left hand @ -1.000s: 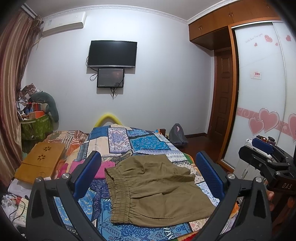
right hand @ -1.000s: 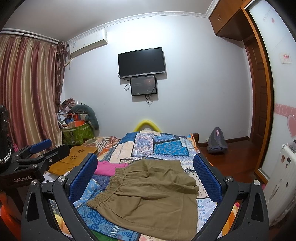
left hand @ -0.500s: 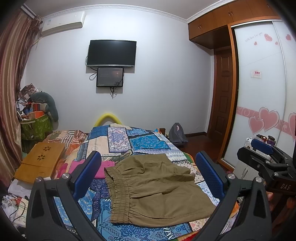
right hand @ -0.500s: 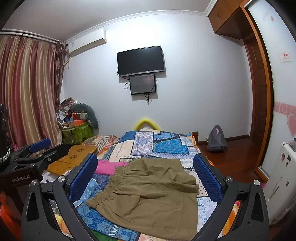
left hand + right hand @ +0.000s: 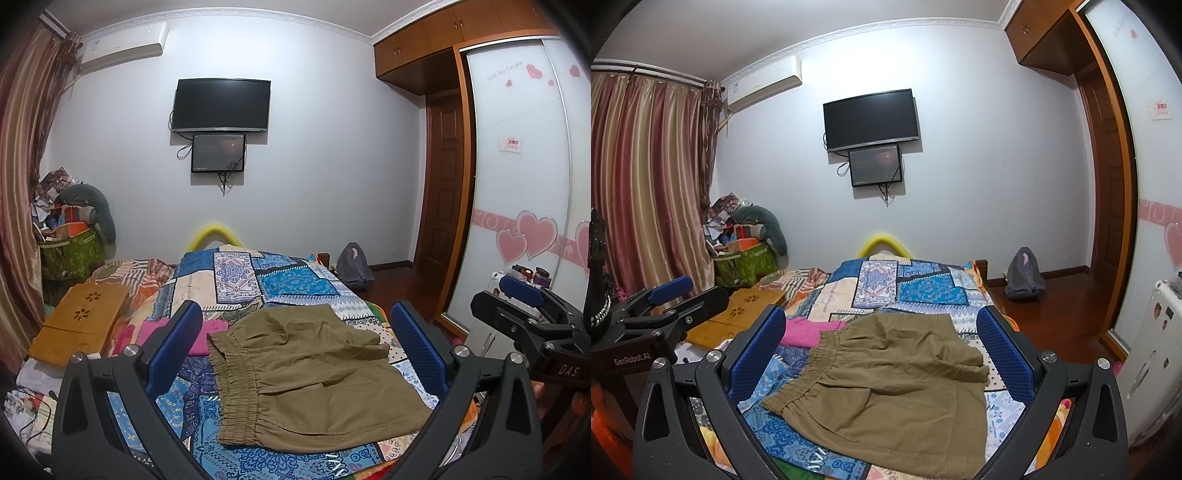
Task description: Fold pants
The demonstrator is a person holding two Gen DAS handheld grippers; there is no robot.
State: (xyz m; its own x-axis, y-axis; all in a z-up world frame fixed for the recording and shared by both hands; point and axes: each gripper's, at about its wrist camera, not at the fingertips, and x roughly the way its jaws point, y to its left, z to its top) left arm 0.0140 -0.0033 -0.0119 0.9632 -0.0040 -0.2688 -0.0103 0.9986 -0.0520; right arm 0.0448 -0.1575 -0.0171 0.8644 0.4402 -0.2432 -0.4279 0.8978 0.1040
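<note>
Olive-brown shorts (image 5: 310, 376) lie spread on a patchwork bedspread (image 5: 291, 284), elastic waistband to the left, legs to the right, one leg partly folded over. They also show in the right wrist view (image 5: 897, 387). My left gripper (image 5: 295, 350) is open and empty, held above the shorts. My right gripper (image 5: 881, 354) is open and empty, also above them. Each gripper shows at the edge of the other's view: the right gripper (image 5: 532, 317) and the left gripper (image 5: 661, 306).
A pink garment (image 5: 809, 330) lies left of the shorts. A wooden lap desk (image 5: 81, 321) sits at the bed's left. A green bag of clutter (image 5: 746, 266) stands by the curtain. A grey backpack (image 5: 1023, 273) is on the floor; a wardrobe (image 5: 524, 177) stands right.
Both grippers have shifted only slightly; the view has crept a little. The shorts lie as before and both grippers stay open.
</note>
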